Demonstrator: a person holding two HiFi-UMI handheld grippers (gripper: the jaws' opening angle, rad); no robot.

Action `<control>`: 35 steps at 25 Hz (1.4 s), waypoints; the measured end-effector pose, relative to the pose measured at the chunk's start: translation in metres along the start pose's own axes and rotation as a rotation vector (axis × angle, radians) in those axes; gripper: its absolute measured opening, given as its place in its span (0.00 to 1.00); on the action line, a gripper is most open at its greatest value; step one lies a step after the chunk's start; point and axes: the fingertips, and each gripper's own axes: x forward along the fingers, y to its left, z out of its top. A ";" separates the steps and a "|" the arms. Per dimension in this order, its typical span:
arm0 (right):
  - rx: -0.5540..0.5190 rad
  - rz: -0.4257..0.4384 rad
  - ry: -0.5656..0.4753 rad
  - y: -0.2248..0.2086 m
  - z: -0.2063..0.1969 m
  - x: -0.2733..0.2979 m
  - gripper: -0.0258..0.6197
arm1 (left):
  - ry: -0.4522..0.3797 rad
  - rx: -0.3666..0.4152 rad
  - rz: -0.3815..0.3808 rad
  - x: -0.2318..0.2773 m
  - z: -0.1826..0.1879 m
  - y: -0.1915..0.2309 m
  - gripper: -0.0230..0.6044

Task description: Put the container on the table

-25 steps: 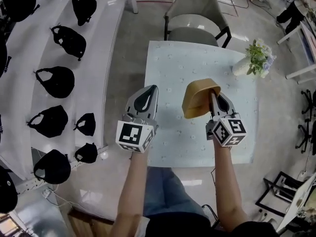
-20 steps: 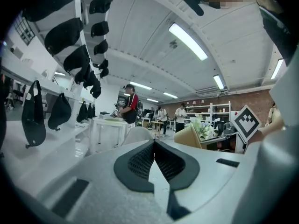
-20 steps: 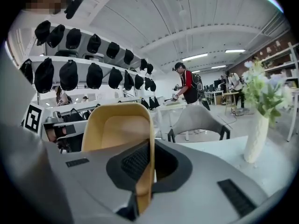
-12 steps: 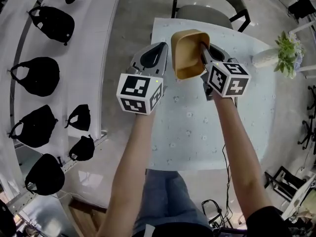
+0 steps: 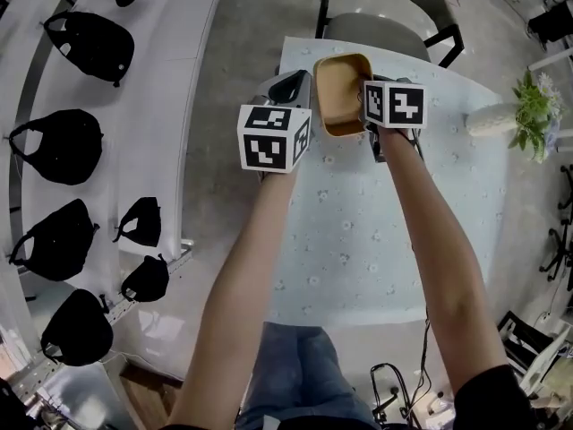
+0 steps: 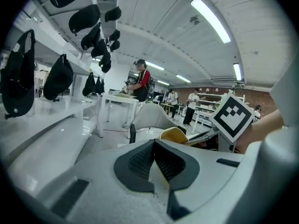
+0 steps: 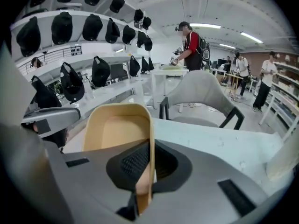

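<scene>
- The tan, rounded-rectangular plastic container (image 5: 338, 92) has moved from over the middle of the pale speckled square table (image 5: 358, 231) to its far-left part, near the grey chair (image 5: 385, 25). It looks carried, not yet released.
- The right gripper (image 7: 148, 157) stays clenched on 1 container wall. The left gripper (image 6: 154, 146) is closed on nothing, just left of it.
- The container's base is hidden, so contact with the tabletop cannot be judged.

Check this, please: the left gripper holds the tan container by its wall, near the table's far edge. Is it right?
Not the left: the right gripper holds the tan container by its wall, near the table's far edge. The right gripper view shows its fingers closed on that wall. The left gripper is shut, empty.
</scene>
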 end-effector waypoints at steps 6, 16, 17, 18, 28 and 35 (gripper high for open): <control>-0.025 -0.059 0.138 -0.007 -0.006 0.019 0.05 | 0.054 0.043 0.003 0.009 -0.013 0.001 0.04; -0.009 -0.030 0.184 0.000 -0.015 0.030 0.21 | 0.076 0.064 -0.011 0.009 -0.021 -0.004 0.04; -0.005 -0.030 0.175 0.000 -0.014 0.029 0.21 | 0.075 0.064 -0.012 0.009 -0.020 -0.004 0.04; -0.005 -0.031 0.166 -0.001 -0.013 0.028 0.21 | 0.073 0.064 -0.012 0.008 -0.019 -0.004 0.04; -0.114 -0.048 -0.080 0.003 0.021 -0.019 0.21 | 0.051 0.071 -0.017 -0.007 -0.002 -0.017 0.04; -0.102 0.002 -0.317 0.021 0.051 -0.094 0.10 | -0.003 0.108 -0.024 -0.041 0.043 -0.039 0.04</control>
